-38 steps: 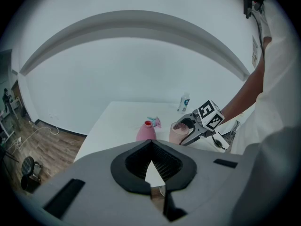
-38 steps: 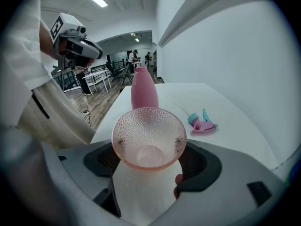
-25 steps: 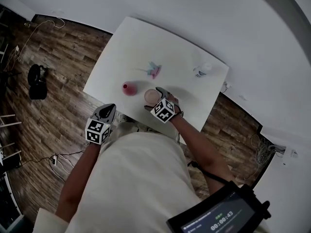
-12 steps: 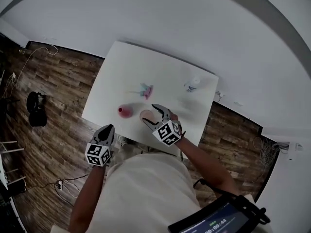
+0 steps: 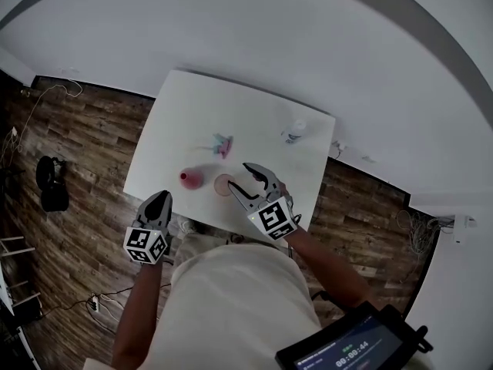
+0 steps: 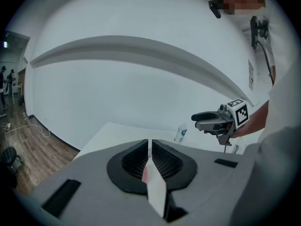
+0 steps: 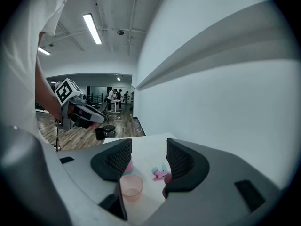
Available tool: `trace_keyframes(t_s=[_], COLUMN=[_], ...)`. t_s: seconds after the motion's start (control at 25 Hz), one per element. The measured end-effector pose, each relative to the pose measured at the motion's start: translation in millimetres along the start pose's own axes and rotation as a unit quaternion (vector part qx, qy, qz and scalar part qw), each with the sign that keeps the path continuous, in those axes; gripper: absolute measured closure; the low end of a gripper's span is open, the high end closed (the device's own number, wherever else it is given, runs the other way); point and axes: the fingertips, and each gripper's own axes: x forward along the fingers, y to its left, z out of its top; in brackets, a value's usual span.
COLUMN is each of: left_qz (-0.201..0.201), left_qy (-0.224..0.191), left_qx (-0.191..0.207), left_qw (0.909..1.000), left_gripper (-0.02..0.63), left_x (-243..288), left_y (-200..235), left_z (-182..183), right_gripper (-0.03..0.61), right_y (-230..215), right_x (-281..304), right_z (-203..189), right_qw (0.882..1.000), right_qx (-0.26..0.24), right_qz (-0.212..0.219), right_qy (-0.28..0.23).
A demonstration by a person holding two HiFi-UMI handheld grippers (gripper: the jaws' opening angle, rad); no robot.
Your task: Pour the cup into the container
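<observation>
The right tool [image 5: 237,175] hangs over the near edge of the white desk [image 5: 200,106]. Its jaws stand apart with nothing between them and have just been closing part way. Just below and ahead of its tips stands the clear pink plastic tumbler [image 5: 224,185], upright. To that tool's left, just beside the tumbler, stands the small solid pink cup [image 5: 189,178], also upright. The left tool [image 5: 159,200], shut and empty, is the nearer one to the solid cup. Both vessels' long axes are vertical, so a sideways grasp probably suits.
</observation>
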Motion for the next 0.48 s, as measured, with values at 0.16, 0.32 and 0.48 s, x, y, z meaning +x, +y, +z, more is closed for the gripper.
trace_keyframes(t_s=[0.16, 0.32, 0.48], left_qz=[-0.013, -0.031, -0.06], left_qy=[0.0, -0.005, -0.005], left_qx=[0.008, 0.017, 0.027], left_qw=[0.9999, 0.9994, 0.9978], left_gripper=[0.598, 0.598, 0.598], left_x=[2.8, 6.7, 13.6], left_y=[0.6, 5.7, 15.0], left_z=[8.1, 19.2, 29.5], right_gripper=[0.346, 0.354, 0.354], right_y=[-6.2, -10.9, -11.7], right_x=[-12.7, -23.2, -26.3], right_z=[12.2, 15.0, 14.9], right_qw=[0.999, 0.995, 0.99], right_qx=[-0.008, -0.006, 0.005], right_qz=[-0.042, -0.095, -0.138], right_qy=[-0.012, -0.014, -0.006])
